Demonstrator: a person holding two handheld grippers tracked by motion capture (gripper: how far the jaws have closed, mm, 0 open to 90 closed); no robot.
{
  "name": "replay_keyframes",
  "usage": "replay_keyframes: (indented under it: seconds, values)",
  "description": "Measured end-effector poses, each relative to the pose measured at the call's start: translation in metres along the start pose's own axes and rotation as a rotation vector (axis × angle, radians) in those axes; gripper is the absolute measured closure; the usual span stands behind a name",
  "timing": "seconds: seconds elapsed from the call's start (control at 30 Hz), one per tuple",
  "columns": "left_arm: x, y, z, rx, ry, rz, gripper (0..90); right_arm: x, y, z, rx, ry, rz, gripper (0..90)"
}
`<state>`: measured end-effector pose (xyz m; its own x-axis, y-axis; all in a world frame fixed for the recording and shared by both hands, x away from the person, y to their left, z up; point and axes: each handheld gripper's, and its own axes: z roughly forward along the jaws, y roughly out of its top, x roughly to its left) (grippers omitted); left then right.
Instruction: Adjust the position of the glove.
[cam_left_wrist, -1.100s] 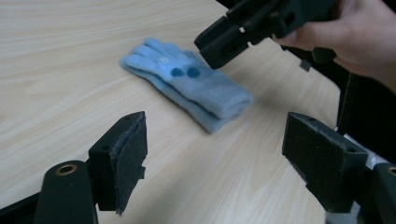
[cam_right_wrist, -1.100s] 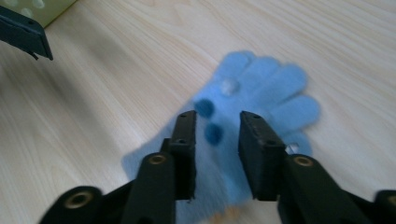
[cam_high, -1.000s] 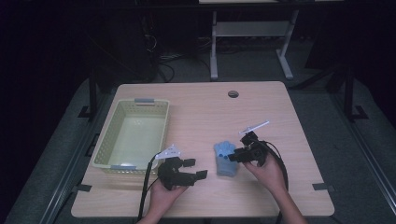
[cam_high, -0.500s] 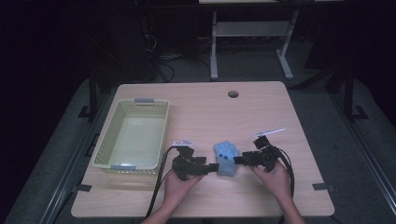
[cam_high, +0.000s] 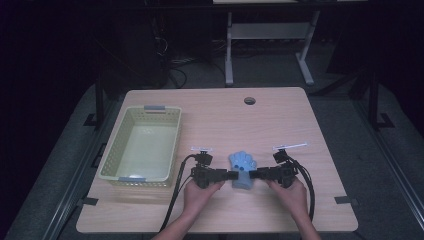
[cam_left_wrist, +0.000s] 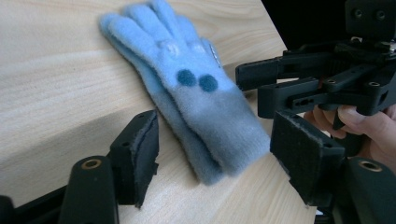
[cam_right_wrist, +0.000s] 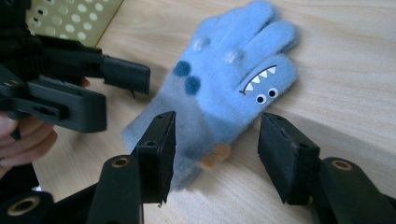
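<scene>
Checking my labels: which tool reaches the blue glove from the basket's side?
The left tool, nearer the basket; the right tool meets the glove opposite.

A lab-like recording room: a lone wooden table (cam_high: 300, 125) on grey carpet (cam_high: 350, 115), dark surroundings, loose cables (cam_high: 172, 75) and a white stand (cam_high: 265, 35) at the far side.

The table (cam_high: 320, 130) is seen whole from high above its near edge, looking forward and down. The blue glove (cam_high: 243, 170) is viewed close up from opposite sides by both claw cameras, and is shared by all three views.
</scene>
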<state>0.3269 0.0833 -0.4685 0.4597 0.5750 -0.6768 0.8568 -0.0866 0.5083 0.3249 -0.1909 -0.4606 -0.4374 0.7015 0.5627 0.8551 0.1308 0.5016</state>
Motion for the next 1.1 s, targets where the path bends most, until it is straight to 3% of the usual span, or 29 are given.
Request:
replay_keyframes:
  seconds: [0.07,0.2,0.3,0.4,0.63,1.1]
  values:
    - [0.002,0.000,0.002,0.012,0.003,-0.009,36.5,-0.001,-0.001,0.000,-0.016,0.004,0.031,47.4]
    - [0.005,-0.002,0.007,0.039,-0.014,-0.035,39.6,-0.002,-0.003,0.001,-0.015,0.006,0.032,48.7]
    - [0.005,-0.002,0.008,0.039,-0.017,-0.037,42.6,-0.002,-0.004,0.003,-0.011,0.000,0.024,48.9]
    - [0.006,-0.002,0.009,0.029,-0.012,-0.039,46.4,-0.003,-0.004,0.007,-0.010,0.010,0.047,49.7]
    - [0.007,-0.003,0.011,0.038,-0.019,-0.044,53.2,-0.002,-0.006,0.012,-0.024,0.018,0.043,52.3]
    - [0.008,-0.009,0.016,0.017,-0.055,-0.058,61.0,0.005,-0.010,0.019,-0.049,-0.019,0.016,69.4]
